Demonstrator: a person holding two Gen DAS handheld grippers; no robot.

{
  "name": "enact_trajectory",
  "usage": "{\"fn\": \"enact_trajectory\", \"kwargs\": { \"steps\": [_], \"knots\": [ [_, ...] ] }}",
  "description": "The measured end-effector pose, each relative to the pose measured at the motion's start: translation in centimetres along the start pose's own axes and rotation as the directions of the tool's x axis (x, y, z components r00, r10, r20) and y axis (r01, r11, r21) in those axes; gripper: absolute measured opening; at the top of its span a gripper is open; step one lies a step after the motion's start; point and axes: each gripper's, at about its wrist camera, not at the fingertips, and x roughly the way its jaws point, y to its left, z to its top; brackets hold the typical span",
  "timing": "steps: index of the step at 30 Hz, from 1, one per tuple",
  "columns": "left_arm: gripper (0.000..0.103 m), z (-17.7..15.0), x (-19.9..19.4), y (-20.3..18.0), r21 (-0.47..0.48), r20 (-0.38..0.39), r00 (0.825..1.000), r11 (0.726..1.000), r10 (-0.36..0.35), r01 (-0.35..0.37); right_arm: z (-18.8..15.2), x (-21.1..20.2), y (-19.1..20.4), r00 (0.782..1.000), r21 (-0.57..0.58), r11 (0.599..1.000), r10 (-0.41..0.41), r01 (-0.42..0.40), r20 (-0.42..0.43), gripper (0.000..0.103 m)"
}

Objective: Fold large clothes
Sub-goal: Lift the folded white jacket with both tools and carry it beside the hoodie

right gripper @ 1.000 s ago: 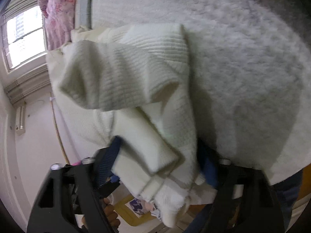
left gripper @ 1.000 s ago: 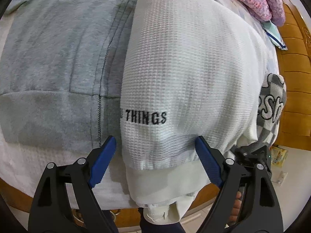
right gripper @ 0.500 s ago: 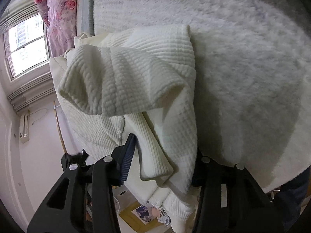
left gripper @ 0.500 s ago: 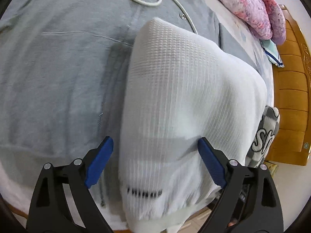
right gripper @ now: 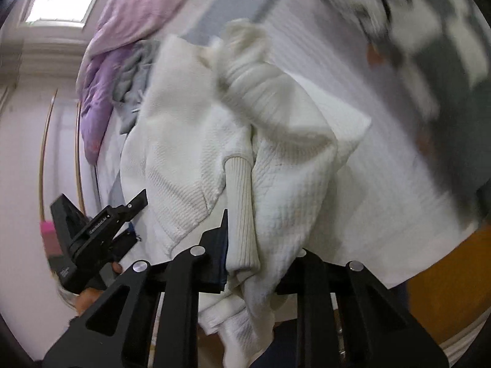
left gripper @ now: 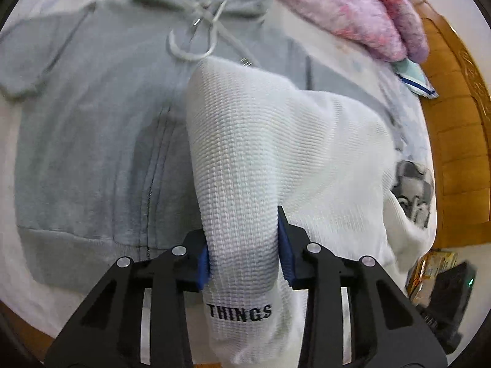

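A white waffle-knit sweater (left gripper: 276, 141) with the black word "THINGS" near its hem hangs bunched over a grey zip hoodie (left gripper: 92, 128) spread flat on the bed. My left gripper (left gripper: 244, 248) is shut on a fold of the sweater near the hem. In the right wrist view the same sweater (right gripper: 190, 141) is crumpled, with a ribbed cuff between the fingers. My right gripper (right gripper: 260, 245) is shut on that bunched sweater fabric. The left gripper's body (right gripper: 92, 236) shows at the left of that view.
A pink and purple floral quilt (left gripper: 362, 9) lies at the head of the bed. A wooden headboard (left gripper: 457, 141) stands on the right. A black-and-white patterned garment (left gripper: 414, 193) lies by the bed's right edge. Small items lie on the floor (left gripper: 435, 263).
Both grippers have closed on the white sweater. The left one has pulled back and up, so the whole grey hoodie shows. The right view has swung and the sweater is more bunched.
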Motion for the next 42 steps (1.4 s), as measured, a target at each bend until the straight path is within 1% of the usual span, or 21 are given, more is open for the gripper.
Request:
{"fn": "enact_trajectory", "kwargs": {
  "steps": [4, 8, 11, 15, 18, 20, 22, 25, 28, 30, 31, 32, 33, 34, 35, 36, 37, 39, 40, 41, 42],
  "knots": [
    [0.032, 0.2, -2.5, -2.8, 0.010, 0.055, 0.998, 1.000, -0.019, 0.019, 1.7, -3.2, 2.6, 0.998, -0.114, 0.993, -0.025, 0.031, 0.053, 0.018],
    [0.032, 0.9, -5.5, -5.9, 0.035, 0.144, 0.989, 0.999, -0.038, 0.033, 3.2, -5.9, 3.7, 0.996, -0.202, 0.979, 0.010, 0.008, 0.089, 0.018],
    [0.031, 1.7, -7.5, -8.3, 0.044, 0.200, 0.977, 0.997, -0.067, 0.060, 5.0, -8.6, 4.5, 0.989, -0.259, 0.966, 0.057, -0.020, 0.136, 0.018],
    [0.031, 2.5, -9.6, -13.0, 0.080, 0.278, 0.953, 0.992, -0.121, 0.102, 7.3, -13.0, 4.8, 0.973, -0.318, 0.947, 0.104, -0.033, 0.206, 0.018],
    [0.031, 2.9, -10.3, -17.1, 0.133, 0.314, 0.934, 0.982, -0.169, 0.133, 8.3, -16.7, 3.2, 0.957, -0.326, 0.945, 0.125, -0.033, 0.263, 0.018],
    [0.031, 2.9, -10.1, -20.7, 0.178, 0.323, 0.922, 0.971, -0.213, 0.162, 9.0, -19.2, 1.5, 0.944, -0.324, 0.946, 0.125, -0.021, 0.306, 0.018],
    [0.031, 2.9, -9.3, -23.9, 0.208, 0.312, 0.914, 0.958, -0.258, 0.199, 9.7, -21.3, -0.2, 0.930, -0.304, 0.953, 0.115, -0.004, 0.348, 0.018],
    [0.031, 2.2, -7.8, -29.0, 0.273, 0.287, 0.902, 0.930, -0.322, 0.245, 10.5, -24.4, -3.8, 0.903, -0.243, 0.969, 0.077, 0.031, 0.423, 0.018],
    [0.031, 0.8, -5.4, -33.2, 0.335, 0.253, 0.895, 0.901, -0.368, 0.276, 10.7, -26.0, -7.8, 0.888, -0.178, 0.983, 0.043, 0.045, 0.458, 0.018],
    [0.031, -0.2, -3.0, -35.0, 0.364, 0.219, 0.899, 0.887, -0.379, 0.285, 10.6, -25.7, -11.4, 0.886, -0.117, 0.991, -0.008, 0.070, 0.463, 0.018],
    [0.031, -0.9, -1.2, -35.7, 0.377, 0.192, 0.906, 0.881, -0.376, 0.286, 10.7, -25.3, -12.6, 0.891, -0.090, 0.992, -0.038, 0.088, 0.452, 0.018],
    [0.031, -1.5, 0.4, -36.3, 0.386, 0.168, 0.918, 0.881, -0.359, 0.274, 10.6, -24.1, -14.9, 0.900, -0.035, 0.994, -0.077, 0.102, 0.429, 0.018],
    [0.032, -2.3, 2.8, -36.7, 0.393, 0.123, 0.937, 0.883, -0.326, 0.256, 10.4, -23.1, -16.4, 0.906, -0.007, 0.993, -0.101, 0.114, 0.412, 0.018],
    [0.032, -2.7, 4.4, -36.8, 0.391, 0.095, 0.949, 0.888, -0.299, 0.241, 10.1, -21.6, -18.1, 0.915, 0.023, 0.990, -0.139, 0.141, 0.380, 0.018],
    [0.032, -3.4, 6.5, -36.6, 0.386, 0.068, 0.967, 0.900, -0.248, 0.203, 10.1, -20.4, -19.3, 0.923, 0.054, 0.988, -0.156, 0.146, 0.352, 0.018],
    [0.033, -3.9, 8.1, -36.1, 0.378, 0.052, 0.976, 0.909, -0.211, 0.177, 9.8, -18.8, -21.1, 0.935, 0.097, 0.987, -0.155, 0.131, 0.319, 0.019],
    [0.036, -4.3, 8.7, -35.6, 0.371, 0.049, 0.980, 0.915, -0.191, 0.160, 9.5, -17.2, -22.6, 0.945, 0.130, 0.984, -0.159, 0.126, 0.285, 0.019],
    [0.044, -4.6, 10.2, -34.4, 0.338, 0.020, 0.987, 0.930, -0.162, 0.146, 9.1, -14.7, -24.1, 0.956, 0.169, 0.975, -0.183, 0.146, 0.228, 0.019],
    [0.050, -4.6, 10.6, -34.0, 0.334, 0.009, 0.988, 0.931, -0.157, 0.145, 9.1, -14.3, -24.5, 0.957, 0.179, 0.971, -0.197, 0.160, 0.212, 0.020],
    [0.052, -4.6, 10.9, -33.7, 0.342, 0.002, 0.989, 0.929, -0.149, 0.139, 8.9, -13.5, -25.2, 0.959, 0.201, 0.965, -0.208, 0.168, 0.195, 0.022],
    [0.060, -4.5, 10.9, -33.7, 0.356, 0.004, 0.990, 0.925, -0.141, 0.130, 8.7, -13.1, -25.7, 0.956, 0.226, 0.957, -0.224, 0.180, 0.188, 0.029]
  ]
}}
